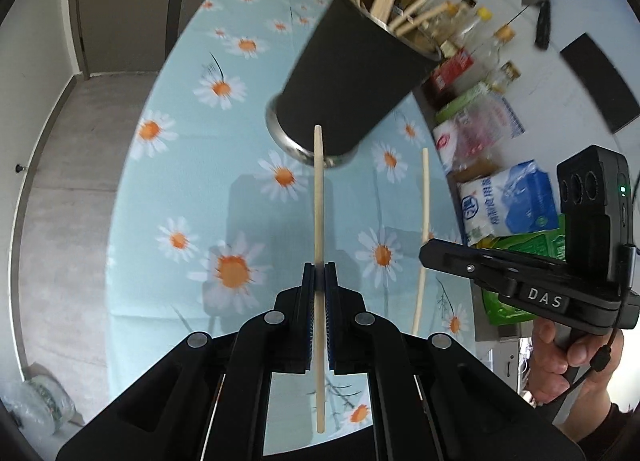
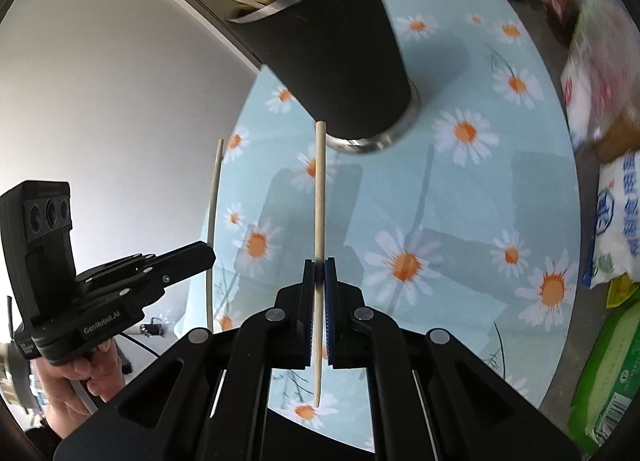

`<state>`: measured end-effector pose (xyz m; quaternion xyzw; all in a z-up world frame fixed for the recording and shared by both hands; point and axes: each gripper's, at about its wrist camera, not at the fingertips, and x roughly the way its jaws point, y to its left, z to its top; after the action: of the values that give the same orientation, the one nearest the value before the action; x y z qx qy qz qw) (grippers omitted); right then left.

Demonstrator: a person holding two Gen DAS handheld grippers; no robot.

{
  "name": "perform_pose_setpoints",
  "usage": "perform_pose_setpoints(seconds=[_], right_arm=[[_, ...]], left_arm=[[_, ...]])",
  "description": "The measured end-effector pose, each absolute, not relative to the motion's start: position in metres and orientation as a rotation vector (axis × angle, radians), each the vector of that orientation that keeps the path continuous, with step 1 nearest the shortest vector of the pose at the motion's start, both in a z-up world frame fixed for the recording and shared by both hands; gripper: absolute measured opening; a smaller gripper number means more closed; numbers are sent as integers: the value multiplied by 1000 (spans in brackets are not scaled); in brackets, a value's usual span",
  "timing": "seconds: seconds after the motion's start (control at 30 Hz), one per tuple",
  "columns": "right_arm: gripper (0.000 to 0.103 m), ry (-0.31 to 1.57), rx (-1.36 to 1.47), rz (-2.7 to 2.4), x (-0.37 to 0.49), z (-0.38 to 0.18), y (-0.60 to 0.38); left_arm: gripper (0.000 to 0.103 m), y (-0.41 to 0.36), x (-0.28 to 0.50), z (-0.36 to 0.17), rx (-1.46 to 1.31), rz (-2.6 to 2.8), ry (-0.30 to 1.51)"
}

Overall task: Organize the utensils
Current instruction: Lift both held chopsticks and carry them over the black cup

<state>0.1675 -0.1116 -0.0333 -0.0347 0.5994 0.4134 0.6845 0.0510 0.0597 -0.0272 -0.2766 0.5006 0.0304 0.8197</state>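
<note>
Gripping 1 chopstick (image 1: 319, 197) each, both fingers (image 1: 308, 317) clamped; daisy tablecloth (image 1: 180, 165), grey floor (image 1: 68, 165).

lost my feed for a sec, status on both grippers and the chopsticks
Left gripper shut on a pale wooden chopstick. Right gripper shut on a second wooden chopstick. Black metal-rimmed utensil holder ahead on the daisy tablecloth, already holding chopsticks. Nothing between.

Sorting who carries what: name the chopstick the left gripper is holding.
The chopstick clamped upright between the left jaws; the other chopstick sits in the right gripper beside it.
</note>
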Motion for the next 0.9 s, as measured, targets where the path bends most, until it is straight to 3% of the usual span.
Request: perform_pose_setpoints(seconds=[0.4, 0.9], right_arm=[[5, 1095, -153, 897, 139, 30, -88], [5, 848, -92, 869, 182, 95, -82]], left_arm=[[4, 78, 57, 14, -515, -27, 908], [4, 78, 97, 86, -362, -44, 709]])
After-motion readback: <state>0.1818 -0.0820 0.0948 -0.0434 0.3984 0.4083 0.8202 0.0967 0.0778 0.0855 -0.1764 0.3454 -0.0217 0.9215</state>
